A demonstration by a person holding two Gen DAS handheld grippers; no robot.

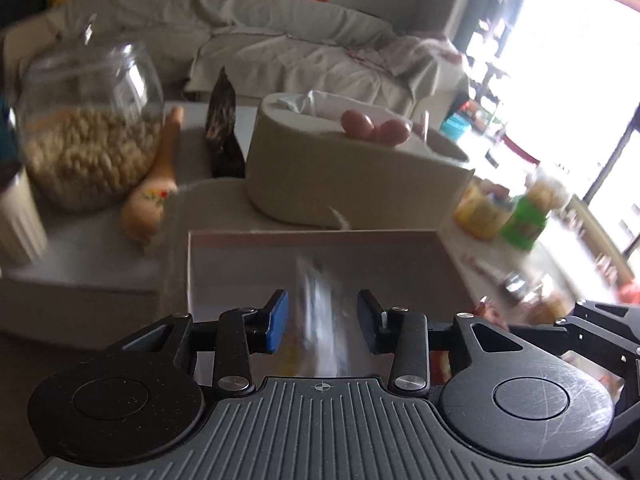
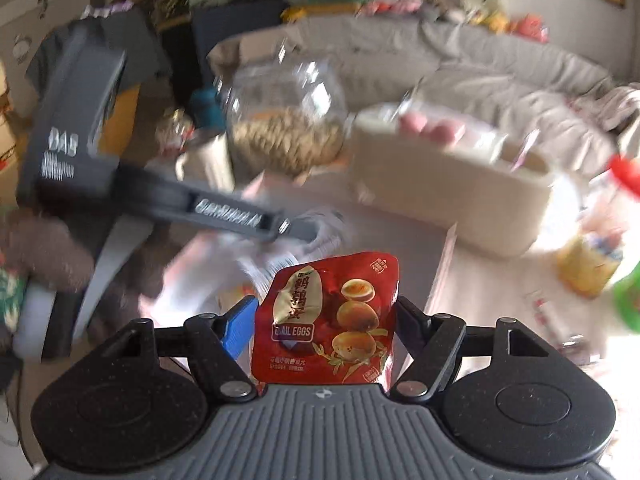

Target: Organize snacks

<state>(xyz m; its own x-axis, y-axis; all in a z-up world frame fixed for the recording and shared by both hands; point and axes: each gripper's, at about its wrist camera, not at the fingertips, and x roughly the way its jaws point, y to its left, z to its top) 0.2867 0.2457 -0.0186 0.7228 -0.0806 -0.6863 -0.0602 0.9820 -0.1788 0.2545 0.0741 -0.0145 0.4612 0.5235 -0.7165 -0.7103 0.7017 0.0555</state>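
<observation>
On the far left of the tabletop (image 1: 100,240) stands a big glass jar of peanuts (image 1: 90,132). A little painted gourd (image 1: 154,188) leans next to it. In the middle sits a pale oval holder (image 1: 352,172) with two pink eggs (image 1: 376,128) on its rim. Just in front of me is an open box (image 1: 312,248) with low walls.

My left tongs (image 1: 322,320) hang over that box. They are open about halfway. A clear, shiny packet (image 1: 320,312) shows in the gap between them, but it is very blurry. I cannot tell if the blue pads (image 1: 278,322) touch it, and it looks loose.

My right tongs (image 2: 326,322) are closed on a red packet of quail eggs (image 2: 328,320). The packet stands up tall, with its long side pointing away from me. The pads pinch it at its two side edges. The other tool (image 2: 224,212) crosses the view on the left, over the same box.

I think the red packet goes into the box next. The box lies ahead and a bit to the left of my right tongs, so the right hand is the one to bring it there. The left tongs are already over the box and could get in the way.

Far right, a yellow tub (image 1: 480,216) and a green cup (image 1: 524,228) stand by the bright window.
</observation>
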